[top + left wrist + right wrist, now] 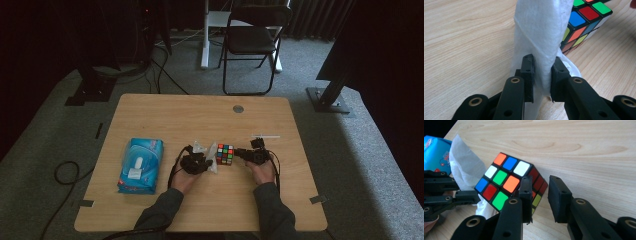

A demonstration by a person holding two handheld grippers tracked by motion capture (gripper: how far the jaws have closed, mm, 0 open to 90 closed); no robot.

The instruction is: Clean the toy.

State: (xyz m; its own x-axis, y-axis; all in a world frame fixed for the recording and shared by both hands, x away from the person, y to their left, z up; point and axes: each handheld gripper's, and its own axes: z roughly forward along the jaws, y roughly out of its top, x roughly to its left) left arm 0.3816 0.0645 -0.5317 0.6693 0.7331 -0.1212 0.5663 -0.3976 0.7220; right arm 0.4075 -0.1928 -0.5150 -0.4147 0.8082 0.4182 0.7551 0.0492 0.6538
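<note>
The left hand-held gripper is closed on a white tissue, soft and light, so any pinch holds it. The puzzle cube stands just beside it, near the table's front edge; it is stiff, best taken by two opposite faces. The right hand-held gripper is partly open with one jaw against the cube. The blue tissue pack lies toward the left edge; its contents are hidden.

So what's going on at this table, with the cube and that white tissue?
A person sits at a wooden table with a two-jaw gripper in each hand. The left gripper is pinched shut on a white wipe, held up right beside a colour puzzle cube. The right gripper sits at the cube's other side, jaws parted with one jaw against the cube, not clamped on it. It looks like the cube is about to be wiped. A blue pack of wipes lies off to the left.
</note>
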